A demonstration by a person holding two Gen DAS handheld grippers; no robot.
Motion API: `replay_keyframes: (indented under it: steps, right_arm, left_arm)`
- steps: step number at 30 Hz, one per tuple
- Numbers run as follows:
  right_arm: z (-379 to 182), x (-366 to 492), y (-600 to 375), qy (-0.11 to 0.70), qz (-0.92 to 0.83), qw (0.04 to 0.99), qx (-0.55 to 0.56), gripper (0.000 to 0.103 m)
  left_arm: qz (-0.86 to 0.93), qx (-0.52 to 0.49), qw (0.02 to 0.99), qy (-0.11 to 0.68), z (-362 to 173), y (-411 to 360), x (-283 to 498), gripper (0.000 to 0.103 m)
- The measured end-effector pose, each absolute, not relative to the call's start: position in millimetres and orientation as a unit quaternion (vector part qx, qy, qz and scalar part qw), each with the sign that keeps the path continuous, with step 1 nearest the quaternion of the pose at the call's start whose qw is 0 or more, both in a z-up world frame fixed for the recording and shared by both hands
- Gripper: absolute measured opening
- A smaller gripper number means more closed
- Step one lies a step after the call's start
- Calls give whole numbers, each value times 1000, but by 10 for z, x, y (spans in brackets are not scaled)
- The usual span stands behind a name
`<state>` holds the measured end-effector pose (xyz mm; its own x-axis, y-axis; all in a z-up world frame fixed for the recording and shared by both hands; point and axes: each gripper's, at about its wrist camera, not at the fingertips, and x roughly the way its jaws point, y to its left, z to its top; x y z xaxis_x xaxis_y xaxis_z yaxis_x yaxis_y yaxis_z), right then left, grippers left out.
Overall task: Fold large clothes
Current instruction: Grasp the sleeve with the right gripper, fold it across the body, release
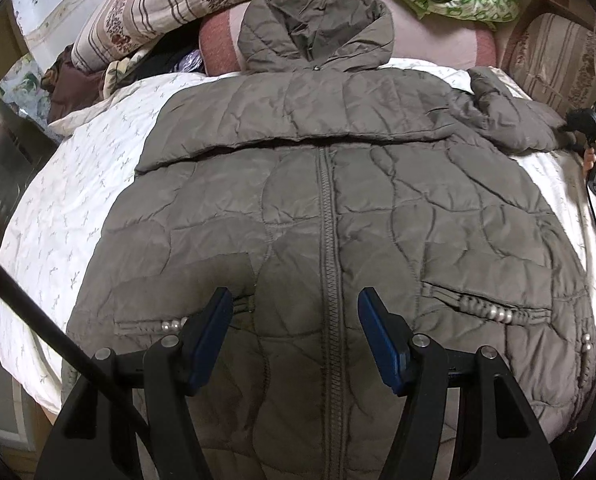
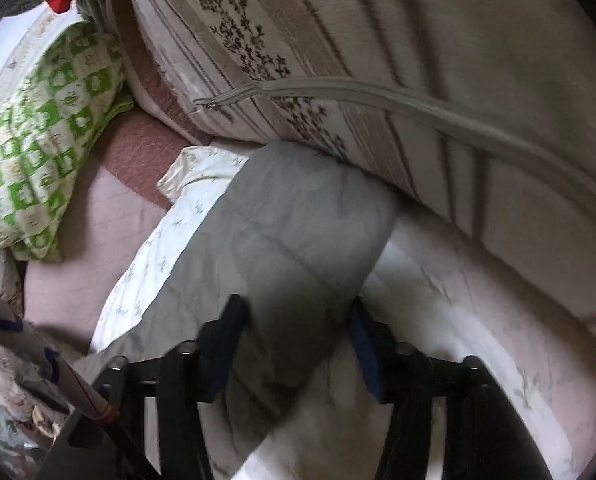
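A: Straddling the right sleeve (image 2: 298,240) of the grey-brown quilted hooded jacket (image 1: 338,200) with our right gripper (image 2: 298,344); jaws apart, nothing pinched. Jacket lies front-up on the white printed bedsheet (image 1: 77,200).

B: Left gripper (image 1: 295,340) hovers over the hem, jaws wide. We should bite at the cuff, lift low, fold across the zipper (image 1: 330,240).

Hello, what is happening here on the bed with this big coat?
A person is folding a grey-brown quilted hooded coat, spread zipper up on a white leaf-print bed sheet. The left gripper hovers open above the hem, holding nothing. The right gripper is open around the coat's right sleeve, beside a striped floral cushion; the picture is blurred, so contact is unclear. One sleeve already lies across the chest.
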<state>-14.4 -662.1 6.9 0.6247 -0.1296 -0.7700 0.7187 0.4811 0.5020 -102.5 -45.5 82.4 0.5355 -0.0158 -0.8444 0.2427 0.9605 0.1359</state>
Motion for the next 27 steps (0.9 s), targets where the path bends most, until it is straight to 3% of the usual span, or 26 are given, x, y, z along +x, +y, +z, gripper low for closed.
replay_keyframes:
  steps: [1,3,9,16,22,27]
  right_arm:
    - [61,-90,-6660,345,-273,790,427,23]
    - [114,-38,-6683,350,-282,791,416,12]
    - [841,-34,-6220,321,-255,853,323,8]
    - [1620,43,-4650,305,-30,921,242,8]
    - [1151,243,-3058,390,109,901,156,7]
    - [534,423,-2508,452,114,874,135,9]
  left_arm:
    - [-73,117,867,478,808,-436,-1005,64]
    - [-73,111,866,481,787,-391,-965,64]
    - [-72,81,873,475,819,-189,-823,64]
    - [-107,-15,884,455,1082,96,-531,64]
    - [-126,-44,891,435,1212,195,-169,65]
    - [-178,-58,880,437,1178,-3,267,70]
